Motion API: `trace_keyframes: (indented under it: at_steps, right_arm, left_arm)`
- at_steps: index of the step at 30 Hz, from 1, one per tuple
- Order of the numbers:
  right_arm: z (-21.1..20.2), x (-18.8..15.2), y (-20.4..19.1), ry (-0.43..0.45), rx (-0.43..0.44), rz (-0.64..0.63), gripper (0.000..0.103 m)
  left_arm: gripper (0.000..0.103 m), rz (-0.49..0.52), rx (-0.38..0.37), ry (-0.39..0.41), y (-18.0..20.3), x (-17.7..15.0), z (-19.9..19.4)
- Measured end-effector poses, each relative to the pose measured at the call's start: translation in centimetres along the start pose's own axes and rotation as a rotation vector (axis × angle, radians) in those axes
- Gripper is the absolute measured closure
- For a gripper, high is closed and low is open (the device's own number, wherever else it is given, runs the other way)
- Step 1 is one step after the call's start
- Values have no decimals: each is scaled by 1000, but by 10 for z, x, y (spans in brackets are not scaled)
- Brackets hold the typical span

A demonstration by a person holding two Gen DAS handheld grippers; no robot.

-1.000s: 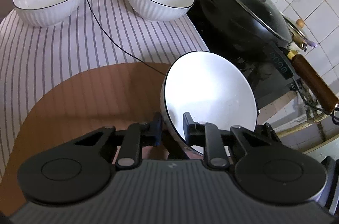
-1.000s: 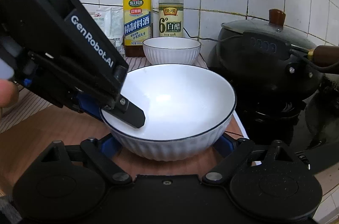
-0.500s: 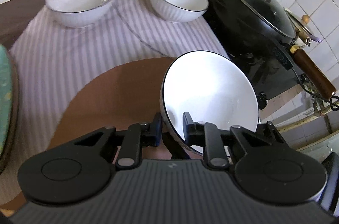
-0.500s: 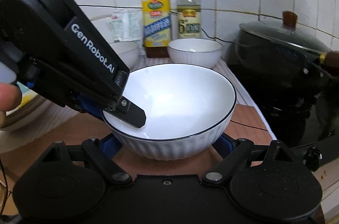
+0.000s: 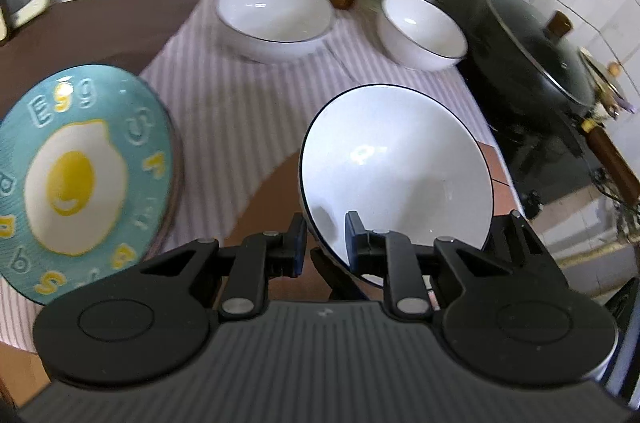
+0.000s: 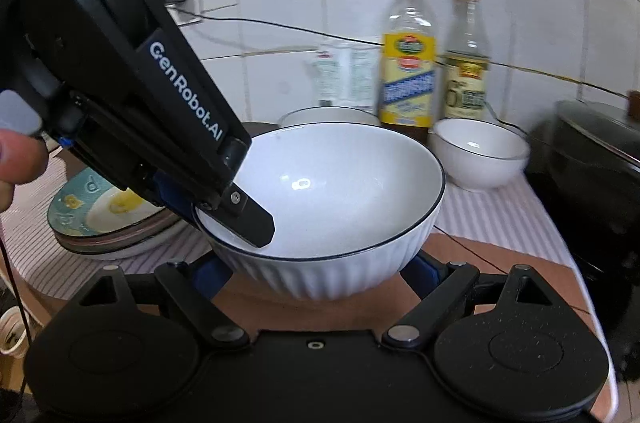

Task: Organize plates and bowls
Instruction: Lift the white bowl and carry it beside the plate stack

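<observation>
A white ribbed bowl with a dark rim (image 5: 394,179) (image 6: 340,207) is held above the counter. My left gripper (image 5: 325,243) is shut on its near rim, one finger inside and one outside; it shows in the right wrist view (image 6: 236,213). My right gripper (image 6: 316,269) is wide open, its fingers either side of the bowl's base. Two more white bowls stand at the back: a large one (image 5: 275,13) (image 6: 328,117) and a smaller one (image 5: 422,31) (image 6: 480,153). A teal egg-pattern plate (image 5: 76,167) (image 6: 106,207) tops a stack of plates on the left.
A striped cloth (image 5: 244,111) and a brown mat (image 5: 272,207) cover the counter. Two bottles (image 6: 408,55) (image 6: 466,63) and a white packet (image 6: 340,71) stand against the tiled wall. A black lidded wok (image 5: 532,43) sits on the stove at right.
Both grippers and the held bowl have moved left; the egg plate stack has come into view and the wok has shifted toward the right edge. The grip is unchanged.
</observation>
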State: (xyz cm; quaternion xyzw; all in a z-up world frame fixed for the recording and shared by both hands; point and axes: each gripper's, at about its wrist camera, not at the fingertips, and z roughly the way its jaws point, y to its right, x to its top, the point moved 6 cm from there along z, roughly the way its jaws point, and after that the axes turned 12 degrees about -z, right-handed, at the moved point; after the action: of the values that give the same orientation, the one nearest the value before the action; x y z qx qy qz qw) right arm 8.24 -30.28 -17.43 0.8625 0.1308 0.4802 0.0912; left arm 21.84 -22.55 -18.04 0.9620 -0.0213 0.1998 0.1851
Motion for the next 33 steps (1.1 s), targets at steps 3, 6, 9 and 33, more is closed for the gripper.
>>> trace_keyframes:
  at_steps: [3, 6, 9, 33]
  right_arm:
    - [13, 2, -5, 2, 37, -14, 11]
    - [27, 0, -7, 3, 76, -12, 11]
    - [37, -2, -10, -5, 99, -19, 11]
    - [71, -5, -20, -100, 100, -64, 9]
  left_arm:
    - [84, -13, 29, 8, -9, 4, 5]
    - [84, -20, 53, 12, -16, 7, 13]
    - [85, -8, 88, 23, -21, 9, 20]
    - [80, -11, 139, -5, -38, 20, 42]
